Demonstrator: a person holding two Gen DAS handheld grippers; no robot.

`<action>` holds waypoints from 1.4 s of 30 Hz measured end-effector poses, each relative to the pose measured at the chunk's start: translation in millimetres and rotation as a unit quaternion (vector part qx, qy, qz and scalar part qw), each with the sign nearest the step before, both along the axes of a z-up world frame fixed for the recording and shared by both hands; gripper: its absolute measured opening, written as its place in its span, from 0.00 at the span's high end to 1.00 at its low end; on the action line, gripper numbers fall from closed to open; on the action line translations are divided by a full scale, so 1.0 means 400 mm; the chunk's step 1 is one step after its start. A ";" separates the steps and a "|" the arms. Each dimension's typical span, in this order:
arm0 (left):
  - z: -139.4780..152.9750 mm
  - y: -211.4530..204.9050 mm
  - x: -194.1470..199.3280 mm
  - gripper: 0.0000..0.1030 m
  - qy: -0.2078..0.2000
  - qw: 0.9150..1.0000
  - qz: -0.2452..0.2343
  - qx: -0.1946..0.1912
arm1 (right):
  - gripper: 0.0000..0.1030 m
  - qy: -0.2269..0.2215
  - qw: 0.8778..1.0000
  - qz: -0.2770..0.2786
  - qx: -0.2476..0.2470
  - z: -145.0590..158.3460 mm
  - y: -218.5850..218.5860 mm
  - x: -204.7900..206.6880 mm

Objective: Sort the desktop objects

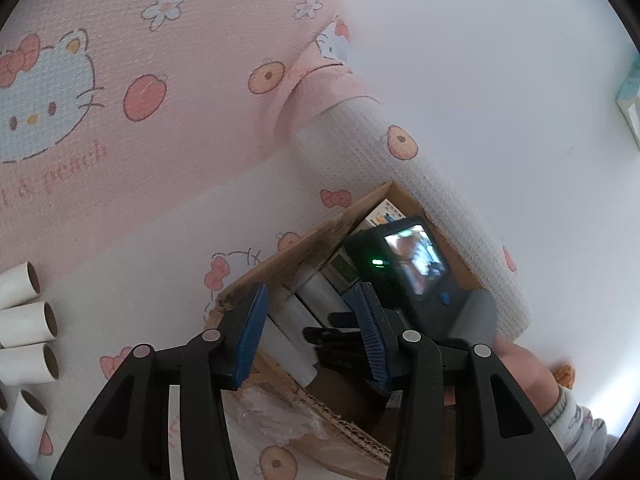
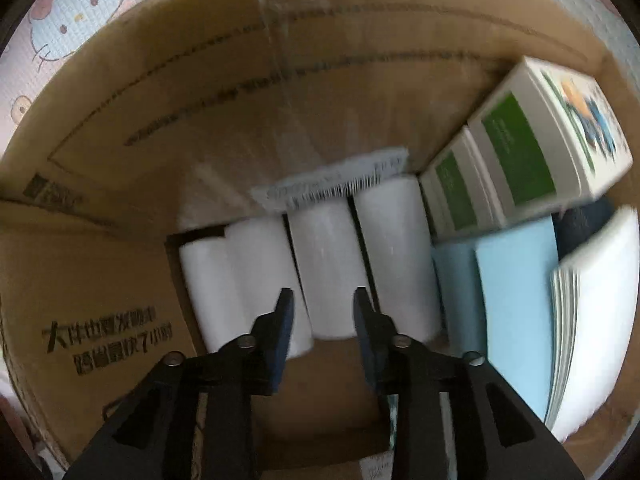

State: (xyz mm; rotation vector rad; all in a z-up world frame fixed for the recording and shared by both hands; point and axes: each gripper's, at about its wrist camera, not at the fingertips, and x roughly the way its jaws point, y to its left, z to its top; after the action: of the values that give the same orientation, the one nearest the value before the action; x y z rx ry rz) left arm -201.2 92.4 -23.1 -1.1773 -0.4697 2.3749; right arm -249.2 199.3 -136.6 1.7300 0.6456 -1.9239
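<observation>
While I hang my right gripper (image 2: 323,312) nose-down inside the cardboard box (image 2: 120,208), its jaws stand part-way apart with nothing pressed between the pads. Three white rolls (image 2: 328,264) lie side by side on the box floor right under my fingertips; the middle roll sits in line with the gap between the jaws, the other two flank it, touching or nearly so. Whether my pads brush the middle roll I cannot tell, since the view is blurred. Against the box's right wall stand two white cartons with green panels (image 2: 516,156), leaning over a pale blue sheet (image 2: 516,304), and a stack of white paper (image 2: 592,320) rests at the right edge.

My left gripper (image 1: 308,332) hovers over the near rim of the same box (image 1: 288,256), jaws spread wide and empty. Between and beyond its fingers I see the rolls in the box (image 1: 316,292) and my other gripper's camera unit (image 1: 416,264) with its lit screen. On the patterned cloth of the desk (image 1: 152,264), at the left edge, lie several empty paper tubes (image 1: 28,320) in a loose cluster, well apart from the box
</observation>
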 end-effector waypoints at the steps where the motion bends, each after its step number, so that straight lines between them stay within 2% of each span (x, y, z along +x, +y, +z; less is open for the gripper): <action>1: 0.003 0.002 0.000 0.52 0.001 1.000 0.000 -0.002 | 0.71 -0.002 1.000 -0.001 0.003 -0.006 -0.006 -0.005; 3: 0.006 0.003 0.002 0.52 0.001 1.000 0.000 -0.001 | 0.71 -0.006 1.000 -0.001 0.017 -0.023 -0.019 -0.013; 6: 0.010 -0.002 0.000 0.52 -0.001 1.000 0.001 -0.004 | 0.71 -0.010 0.998 0.036 0.043 -0.051 -0.047 -0.005; 11: 0.013 -0.010 0.009 0.52 0.000 1.000 -0.002 -0.013 | 0.71 -0.013 0.998 0.044 0.049 -0.064 -0.043 -0.002; 13: 0.012 -0.007 0.010 0.52 -0.001 1.000 -0.006 -0.016 | 0.72 0.001 0.995 0.061 0.078 -0.073 -0.050 0.011; 15: 0.012 -0.006 0.013 0.52 -0.001 1.000 -0.009 -0.014 | 0.68 0.007 0.991 0.074 0.107 -0.090 -0.055 0.026; 23: 0.014 0.011 0.021 0.52 -0.001 0.999 -0.021 -0.027 | 0.69 -0.007 0.993 0.057 0.108 -0.076 -0.046 0.021; 25: 0.017 0.016 0.017 0.51 0.000 0.999 -0.022 -0.032 | 0.68 -0.013 0.997 0.032 0.074 -0.044 -0.035 0.018; 29: 0.031 0.042 0.008 0.50 -0.002 0.998 -0.026 -0.053 | 0.68 0.026 0.999 0.020 0.020 0.077 0.005 0.039; 31: 0.040 0.060 0.005 0.49 -0.001 0.997 -0.030 -0.067 | 0.68 0.029 0.999 0.007 -0.014 0.133 0.037 0.046; 34: 0.050 0.117 -0.007 0.47 -0.011 0.992 -0.055 -0.111 | 0.68 0.064 0.996 -0.029 -0.052 0.219 0.110 0.057; 37: 0.052 0.177 -0.016 0.46 -0.019 0.985 -0.088 -0.148 | 0.68 0.107 0.990 -0.059 -0.068 0.276 0.176 0.072; 39: 0.038 0.218 -0.036 0.46 -0.046 0.980 -0.106 -0.161 | 0.68 0.121 0.986 -0.073 -0.084 0.304 0.205 0.074; 41: 0.013 0.255 -0.062 0.46 -0.084 0.976 -0.121 -0.162 | 0.68 0.126 0.981 -0.096 -0.110 0.350 0.234 0.138; 42: 0.000 0.269 -0.074 0.46 -0.102 0.973 -0.125 -0.163 | 0.68 0.126 0.980 -0.101 -0.121 0.367 0.293 0.117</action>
State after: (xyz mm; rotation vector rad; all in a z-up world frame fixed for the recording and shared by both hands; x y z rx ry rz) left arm -230.8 200.0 -23.2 -1.5356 0.0135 2.1751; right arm -202.6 316.6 10.2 1.4626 0.3112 -2.2800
